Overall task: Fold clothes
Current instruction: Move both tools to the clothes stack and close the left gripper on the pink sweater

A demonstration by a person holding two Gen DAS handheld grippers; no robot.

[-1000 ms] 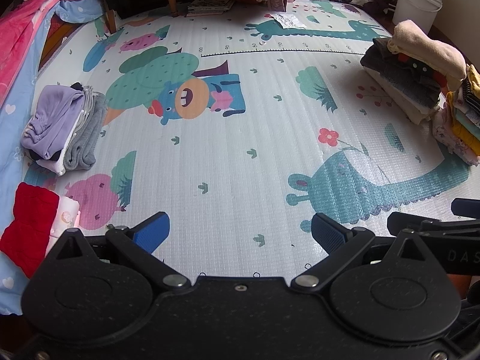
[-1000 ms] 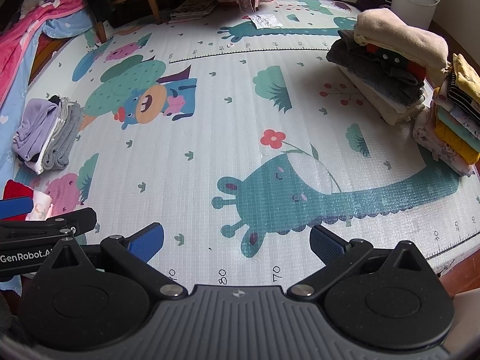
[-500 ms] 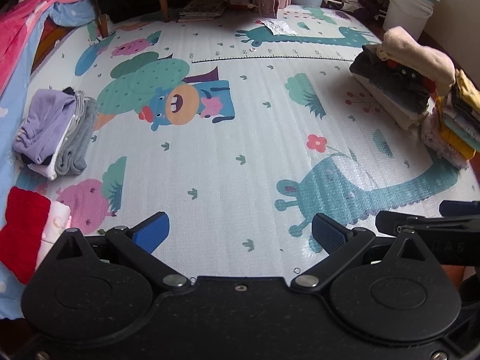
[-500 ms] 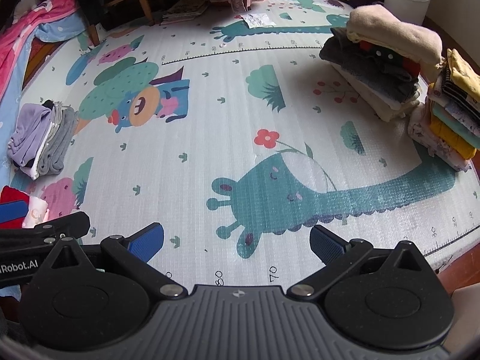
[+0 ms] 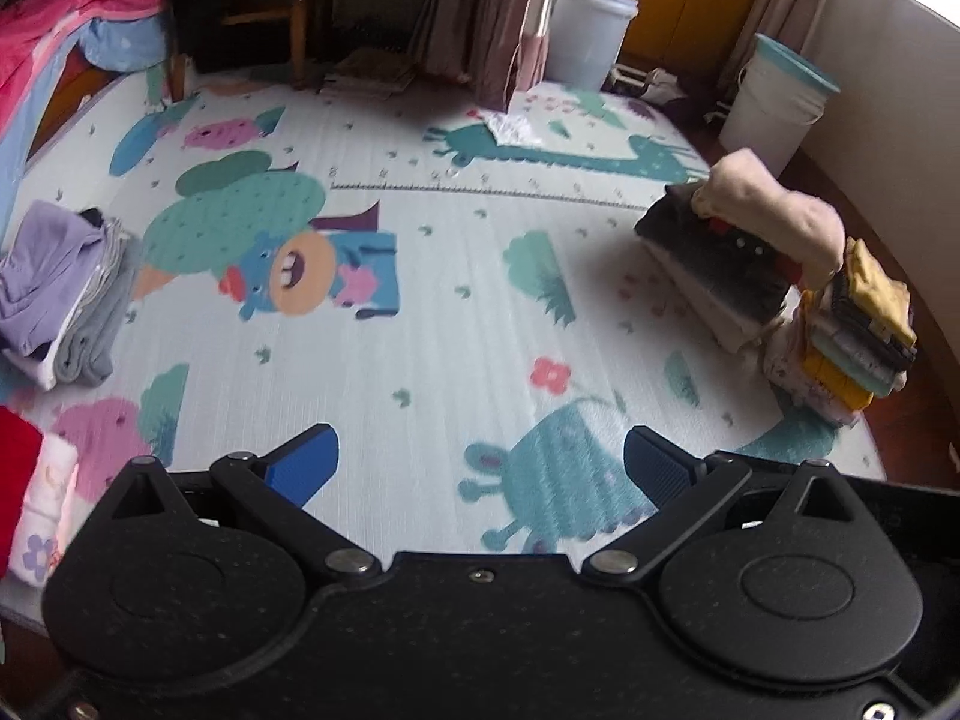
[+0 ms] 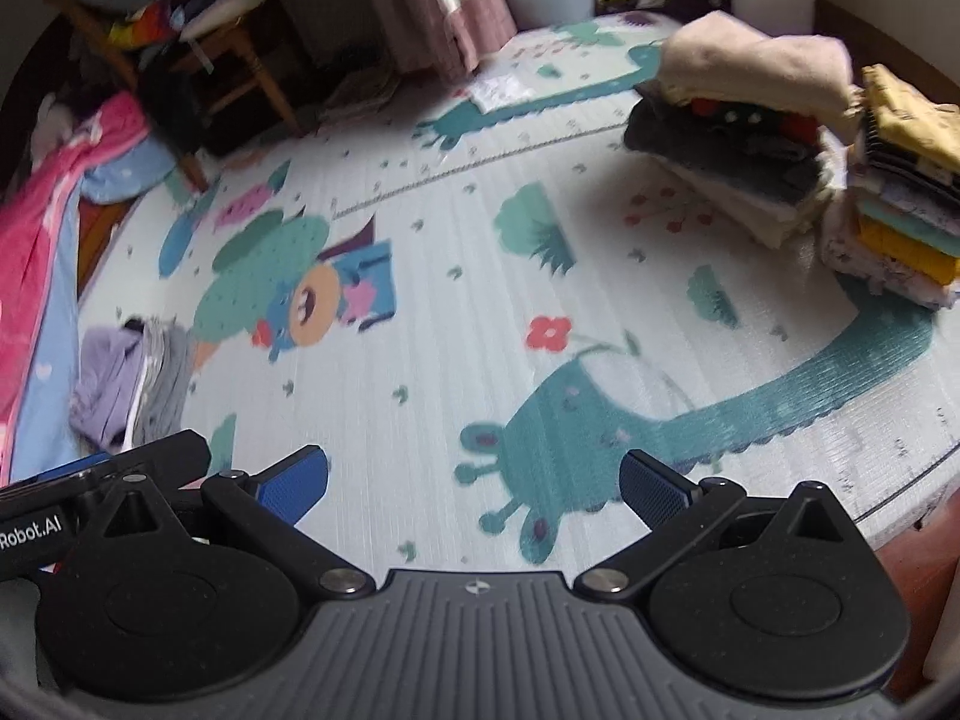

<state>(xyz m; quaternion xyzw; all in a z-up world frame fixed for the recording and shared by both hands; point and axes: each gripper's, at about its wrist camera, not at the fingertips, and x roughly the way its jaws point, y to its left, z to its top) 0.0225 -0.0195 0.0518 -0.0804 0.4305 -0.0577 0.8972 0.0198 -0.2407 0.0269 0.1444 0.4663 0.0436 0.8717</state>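
Play mat (image 5: 456, 360), white bucket (image 5: 774, 102), folded stacks (image 5: 840, 324)

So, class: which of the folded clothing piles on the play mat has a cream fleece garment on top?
The taller dark-grey and white pile at the mat's right edge, farther back; its neighbour is topped in mustard yellow, and the left pile in lilac.

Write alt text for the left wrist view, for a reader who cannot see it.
The left tool hangs open and empty over a cartoon play mat. Folded clothes sit in two stacks at the mat's right edge, and a purple and grey pile lies at its left. A white bucket stands beyond.
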